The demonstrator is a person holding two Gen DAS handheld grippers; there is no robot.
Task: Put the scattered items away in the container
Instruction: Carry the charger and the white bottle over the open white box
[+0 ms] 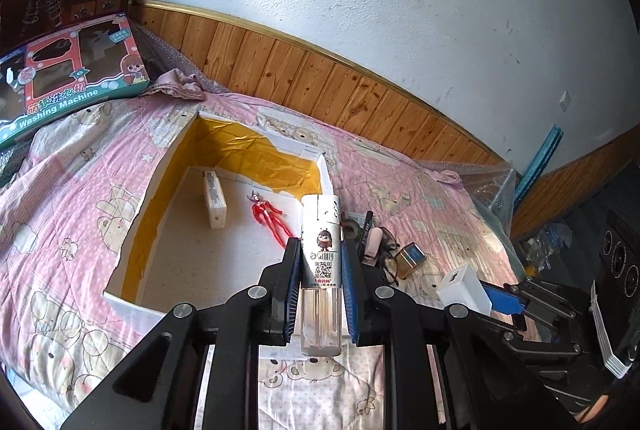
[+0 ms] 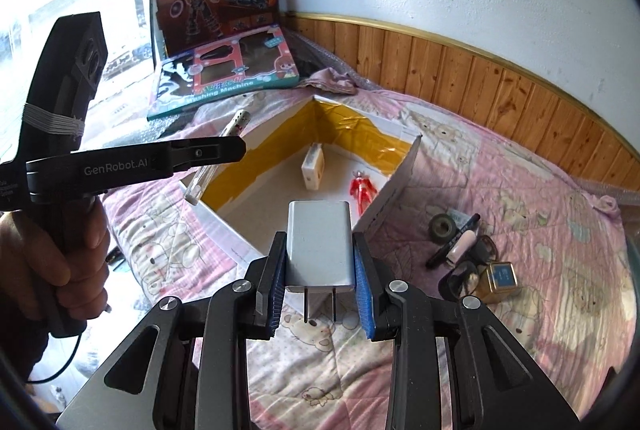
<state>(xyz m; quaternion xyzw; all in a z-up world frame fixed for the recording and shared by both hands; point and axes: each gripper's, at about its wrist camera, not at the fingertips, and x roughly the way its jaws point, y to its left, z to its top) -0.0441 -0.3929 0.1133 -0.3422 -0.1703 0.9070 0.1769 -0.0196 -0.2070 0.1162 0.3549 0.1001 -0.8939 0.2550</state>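
Container (image 1: pixel 158 190): open-top box w/ white walls, yellow tape lining inside, sitting on the pink bear-print quilt (image 1: pixel 72 190). Inside on the floor: a white block (image 1: pixel 215 200) near the back-left, a red figure (image 1: pixel 270 220) lying flat toward the right wall. Most of the floor is bare, esp. the near half and left side.

Left gripper (image 1: pixel 320 270) is clamped on a white tube w/ clear base (image 1: pixel 322 258), tube pointing fwd. In the right wrist view the tube (image 2: pixel 218 154) hangs tilted just over the box's left rim.

Right gripper (image 2: pixel 319 272) is pinching a white charger plug (image 2: pixel 319 246), prongs facing back toward the camera, at the box's near corner. Left wrist view shows the charger (image 1: pixel 464 288) off to the right of the box, over the quilt.

Still scattered on the quilt, right of the box's right wall: tape roll (image 2: pixel 442 228), black marker (image 2: pixel 452 240), pale pink item (image 2: pixel 462 244), glasses (image 2: pixel 466 272), small gold-edged box (image 2: pixel 500 278), all bunched together, touching or nearly so. Quilt around that pile is bare.

Toy boxes (image 2: pixel 224 70) stand behind the container's far-left corner; wood-panel wall (image 2: pixel 480 86) runs along the bed's far edge.
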